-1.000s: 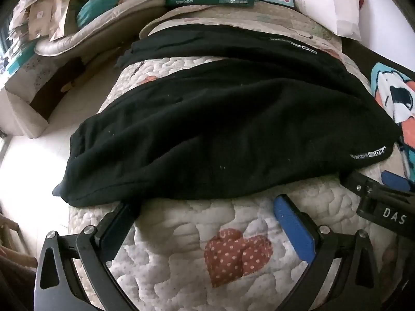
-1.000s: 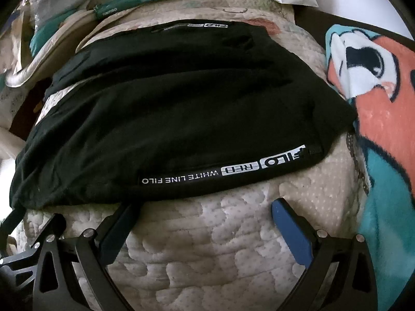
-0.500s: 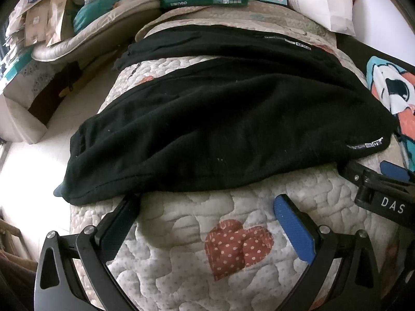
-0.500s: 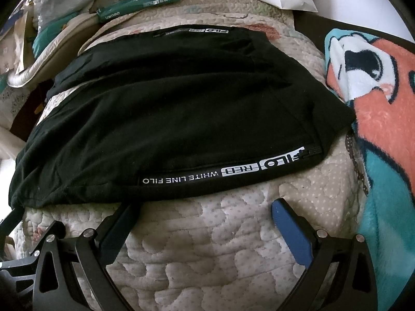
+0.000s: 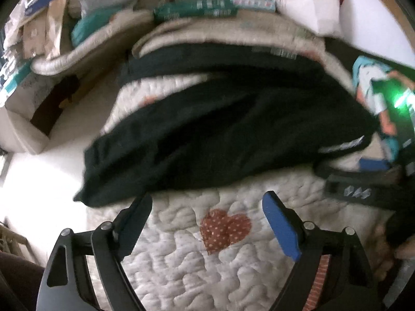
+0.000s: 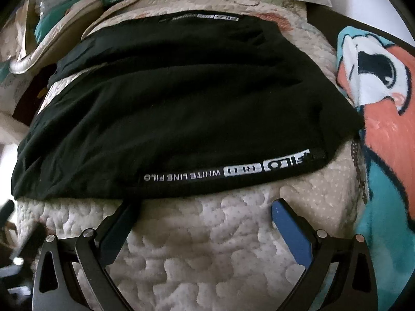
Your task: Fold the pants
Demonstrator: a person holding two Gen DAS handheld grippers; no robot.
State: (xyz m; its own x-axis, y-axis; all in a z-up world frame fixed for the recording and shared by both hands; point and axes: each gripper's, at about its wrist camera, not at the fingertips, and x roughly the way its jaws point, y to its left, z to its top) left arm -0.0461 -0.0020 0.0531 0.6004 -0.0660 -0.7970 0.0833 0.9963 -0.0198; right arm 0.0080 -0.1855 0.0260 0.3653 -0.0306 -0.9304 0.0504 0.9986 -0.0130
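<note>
Black pants (image 5: 233, 129) lie spread on a quilted white bedspread (image 5: 181, 259), both legs stretched to the left. A white "WHITE LINE FILO" print (image 6: 223, 171) runs along the near hem in the right wrist view, where the pants (image 6: 181, 98) fill the middle. My left gripper (image 5: 207, 212) is open and empty, just short of the near edge of the pants. My right gripper (image 6: 205, 215) is open and empty, its left finger (image 6: 122, 223) touching the near hem. The right gripper also shows at the right edge of the left wrist view (image 5: 363, 181).
A colourful cartoon blanket (image 6: 384, 129) lies to the right of the pants. Green boxes (image 5: 194, 11), bags and pillows crowd the far end of the bed. The floor (image 5: 39, 181) drops away at the left. A red heart patch (image 5: 225, 228) marks the quilt.
My left gripper has pulled back and up from the pants' edge, and its view is now blurred. My right gripper has barely moved. The pants lie as before.
</note>
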